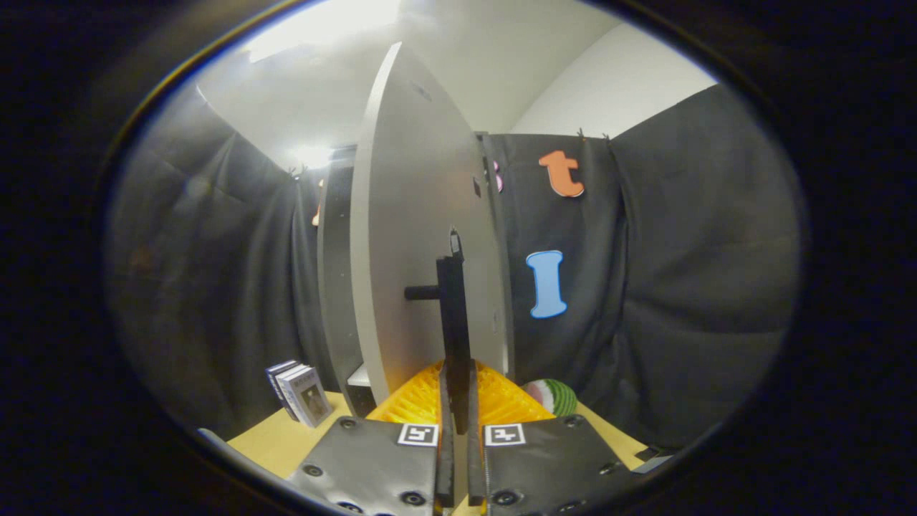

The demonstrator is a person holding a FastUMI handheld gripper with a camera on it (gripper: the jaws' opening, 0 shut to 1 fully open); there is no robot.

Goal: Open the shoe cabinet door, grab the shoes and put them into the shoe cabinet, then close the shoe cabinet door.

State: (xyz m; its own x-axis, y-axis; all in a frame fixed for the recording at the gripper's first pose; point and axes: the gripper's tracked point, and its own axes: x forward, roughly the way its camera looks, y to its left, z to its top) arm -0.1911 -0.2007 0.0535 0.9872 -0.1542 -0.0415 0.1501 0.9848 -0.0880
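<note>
The shoe cabinet door (412, 236), a tall grey panel, stands swung out edge-on toward me. Its black bar handle (453, 315) runs vertically down the door's right face and passes between my fingers. My gripper (457, 401) is shut on that handle, both fingers pressing its lower end. To the left of the door the cabinet body (335, 287) shows as a dark opening with a pale shelf (360, 374) low inside. No shoes are visible.
A few small books (299, 390) stand on the wooden tabletop (276, 438) left of the cabinet. A green, white and pink striped ball (553, 395) lies to the right of my fingers. Black cloth hangs all around.
</note>
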